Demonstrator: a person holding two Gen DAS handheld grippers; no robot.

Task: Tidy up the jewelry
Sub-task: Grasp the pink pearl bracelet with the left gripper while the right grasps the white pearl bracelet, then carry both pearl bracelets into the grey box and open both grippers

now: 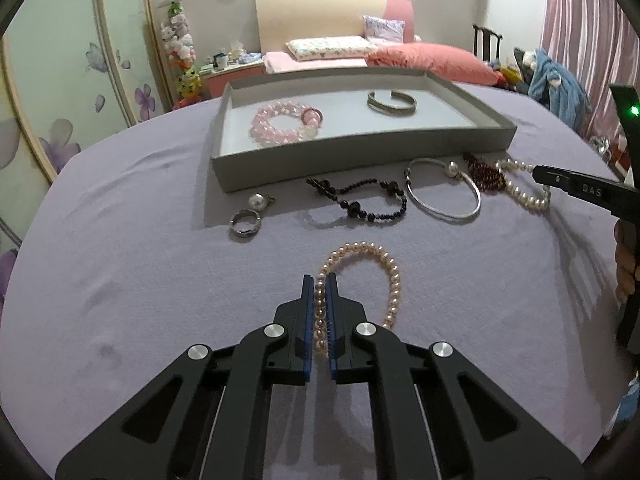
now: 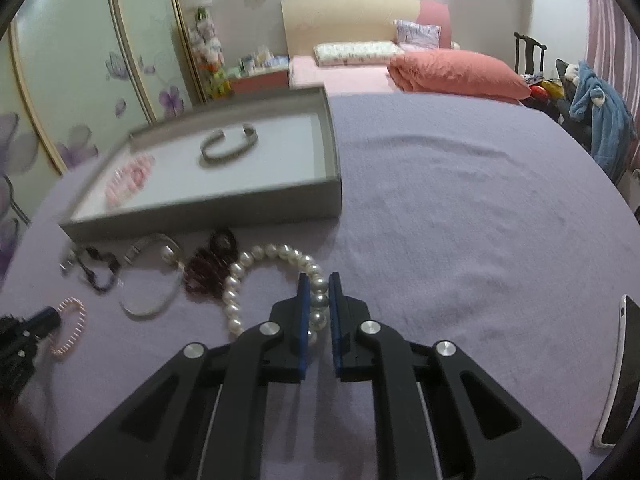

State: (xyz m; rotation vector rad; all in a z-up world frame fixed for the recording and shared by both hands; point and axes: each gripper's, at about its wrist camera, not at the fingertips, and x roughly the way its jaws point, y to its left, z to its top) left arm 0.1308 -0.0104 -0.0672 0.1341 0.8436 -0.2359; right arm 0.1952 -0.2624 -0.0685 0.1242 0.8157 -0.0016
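My left gripper (image 1: 320, 280) is shut on the left strand of a peach pearl bracelet (image 1: 390, 276) lying on the purple cloth. My right gripper (image 2: 319, 280) is shut on a white pearl bracelet (image 2: 240, 276), its beads pinched between the blue pads. The grey tray (image 1: 360, 156) holds a pink bead bracelet (image 1: 276, 124) and a silver cuff (image 1: 392, 102). In front of the tray lie a ring (image 1: 245, 223), a pearl pendant (image 1: 258, 201), a black bead bracelet (image 1: 360, 200), a silver bangle (image 1: 444, 192) and a dark red bead bracelet (image 1: 486, 172).
The purple cloth (image 2: 460, 220) stretches wide to the right of the tray. A phone (image 2: 618, 376) lies at the right edge in the right wrist view. A bed with pillows and a coral blanket (image 1: 432, 60) stands behind.
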